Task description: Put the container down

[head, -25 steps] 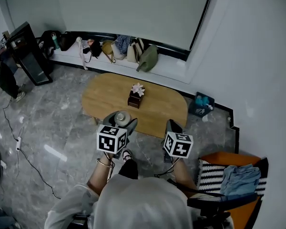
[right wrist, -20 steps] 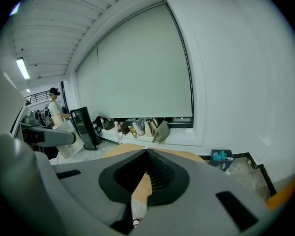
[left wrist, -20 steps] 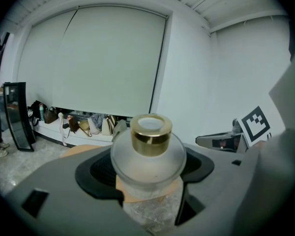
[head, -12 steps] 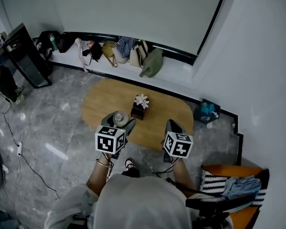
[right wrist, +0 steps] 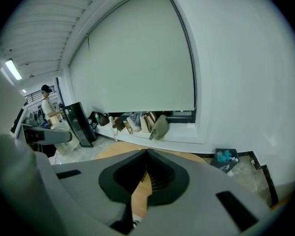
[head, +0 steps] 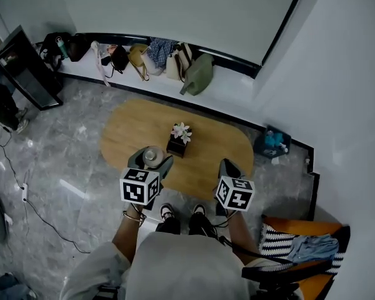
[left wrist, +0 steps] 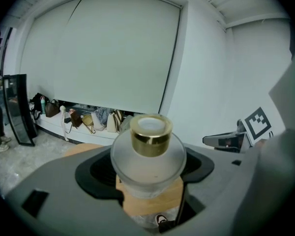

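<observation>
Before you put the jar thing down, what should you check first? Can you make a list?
1. Grip: ok. The left tongs are closed on the frosted container.
2. Lid: ok. The gold cap sits on top, upright.
3. Landing spot: ok. Bare wood of the table shows under the container, near the table's front edge.
4. Height above the table: cannot tell.
5. Neighbours: ok. The flower box stands farther in, apart from the container.
6. Other hand: ok. The right tongs are shut, empty and off to the side.
</observation>
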Tool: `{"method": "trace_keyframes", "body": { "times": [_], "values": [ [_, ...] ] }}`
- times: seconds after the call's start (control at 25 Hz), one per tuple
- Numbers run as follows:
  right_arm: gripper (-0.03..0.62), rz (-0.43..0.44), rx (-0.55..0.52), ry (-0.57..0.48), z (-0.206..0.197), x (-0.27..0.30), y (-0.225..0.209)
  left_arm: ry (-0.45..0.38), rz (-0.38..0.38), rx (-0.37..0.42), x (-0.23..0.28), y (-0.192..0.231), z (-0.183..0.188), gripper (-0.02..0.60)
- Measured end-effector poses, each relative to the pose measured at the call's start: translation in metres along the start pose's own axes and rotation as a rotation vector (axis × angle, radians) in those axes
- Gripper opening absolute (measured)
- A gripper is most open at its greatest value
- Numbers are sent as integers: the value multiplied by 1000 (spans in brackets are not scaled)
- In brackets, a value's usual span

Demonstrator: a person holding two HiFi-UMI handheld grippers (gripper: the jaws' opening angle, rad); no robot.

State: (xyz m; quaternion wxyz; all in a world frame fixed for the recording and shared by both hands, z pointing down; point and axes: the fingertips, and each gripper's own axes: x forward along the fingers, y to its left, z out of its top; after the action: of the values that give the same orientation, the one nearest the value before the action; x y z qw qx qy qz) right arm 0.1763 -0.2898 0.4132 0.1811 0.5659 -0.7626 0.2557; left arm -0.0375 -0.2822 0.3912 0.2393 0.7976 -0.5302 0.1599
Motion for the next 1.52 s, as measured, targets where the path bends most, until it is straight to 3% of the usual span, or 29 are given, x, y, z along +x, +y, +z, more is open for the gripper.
{"method": "trace_keyframes", "body": {
  "times": [0.36, 0.56, 0.8, 1.12, 1.52],
  "values": [
    [23, 94, -67, 87, -4, 51, -2, 28, 78, -87, 17, 17, -23, 342],
    [23, 151, -138, 145, -33, 89, 11, 64, 124, -129, 33, 42, -63, 342],
    [23, 178, -151, 215, -79, 145, 22, 100, 137, -168, 69, 69, -117, 342],
    [23, 164, -101, 298, -148, 198, 18, 143, 188, -229, 105, 110, -188, 342],
    [23, 134, -97, 354, -182, 229, 11, 204, 176, -222, 130, 145, -233, 342]
  ]
}}
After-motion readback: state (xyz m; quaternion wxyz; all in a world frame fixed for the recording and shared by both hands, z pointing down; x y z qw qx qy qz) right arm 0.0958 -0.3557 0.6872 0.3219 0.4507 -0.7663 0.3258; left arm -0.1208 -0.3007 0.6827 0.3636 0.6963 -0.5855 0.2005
